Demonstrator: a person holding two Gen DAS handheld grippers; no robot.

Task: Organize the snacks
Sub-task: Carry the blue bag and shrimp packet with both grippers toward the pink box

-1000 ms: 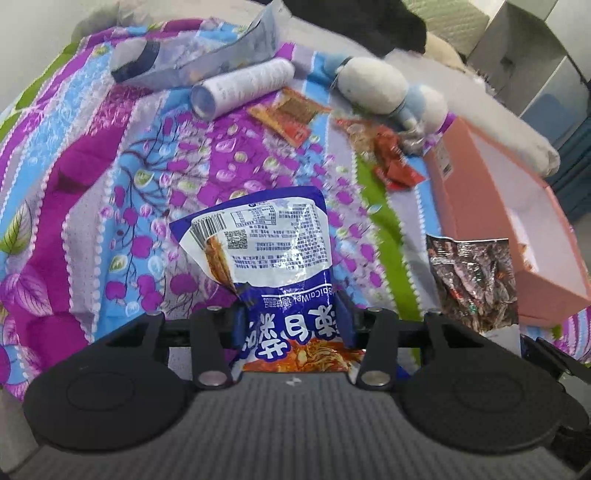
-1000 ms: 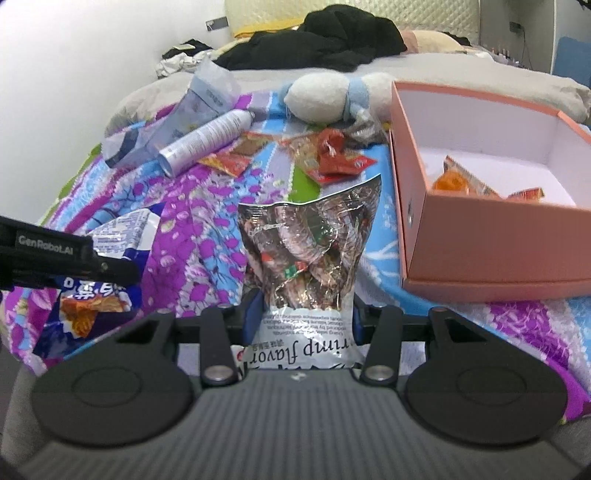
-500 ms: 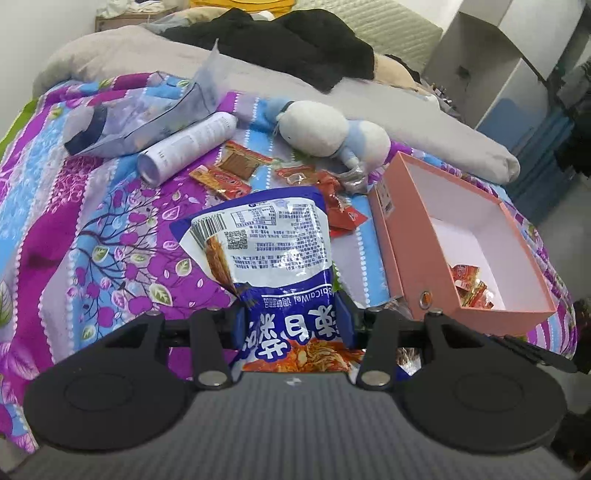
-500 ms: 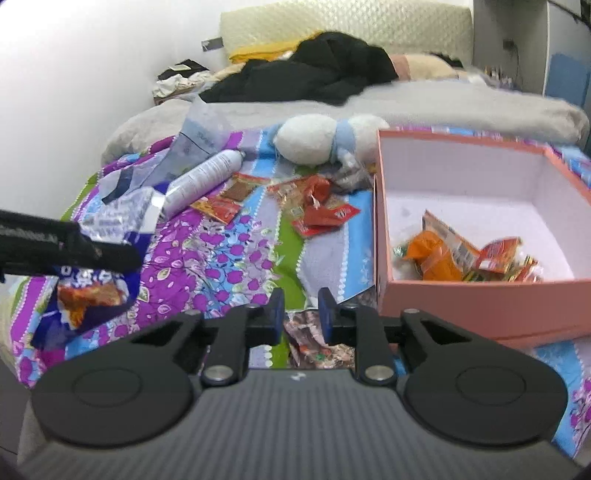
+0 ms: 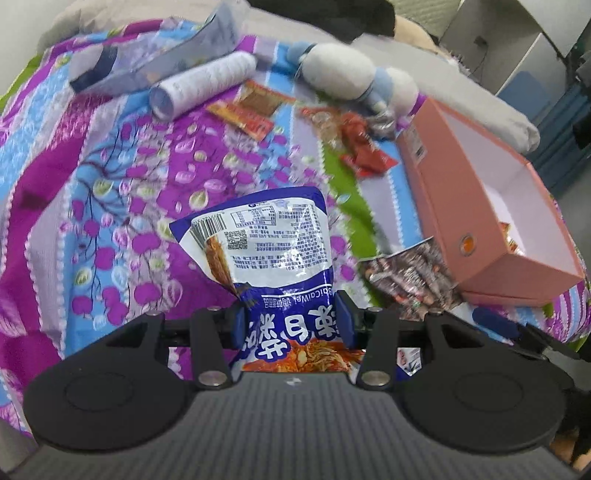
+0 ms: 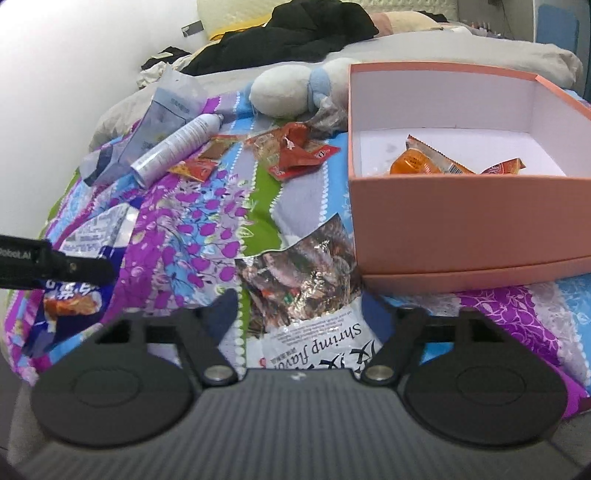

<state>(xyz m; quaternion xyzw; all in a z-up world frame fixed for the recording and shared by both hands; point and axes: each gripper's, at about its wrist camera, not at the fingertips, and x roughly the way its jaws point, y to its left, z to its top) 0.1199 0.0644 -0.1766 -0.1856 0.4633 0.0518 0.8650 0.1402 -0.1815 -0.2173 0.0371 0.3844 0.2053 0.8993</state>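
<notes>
My left gripper [image 5: 291,319] is shut on a blue and white snack bag [image 5: 266,251] and holds it above the bedspread; the bag also shows at the left of the right wrist view [image 6: 79,280]. My right gripper [image 6: 299,306] is open, its jaws spread either side of a shiny shrimp-flavor snack bag [image 6: 306,288] lying on the bedspread against the pink box [image 6: 469,218]. The box holds a few orange and red snack packets [image 6: 428,164]. In the left wrist view the shrimp bag [image 5: 410,277] lies beside the box [image 5: 465,206].
Red snack packets [image 6: 295,151] lie scattered on the patterned bedspread [image 6: 207,221]. A white spray can [image 6: 173,147], a clear plastic pouch [image 6: 162,114] and a white plush toy [image 6: 291,88] lie farther back. Dark clothes [image 6: 295,29] lie by the headboard.
My right gripper let go of the shrimp bag, which now lies on the bedspread by the box, and its jaws have opened wide. My left gripper keeps hold of the blue bag.
</notes>
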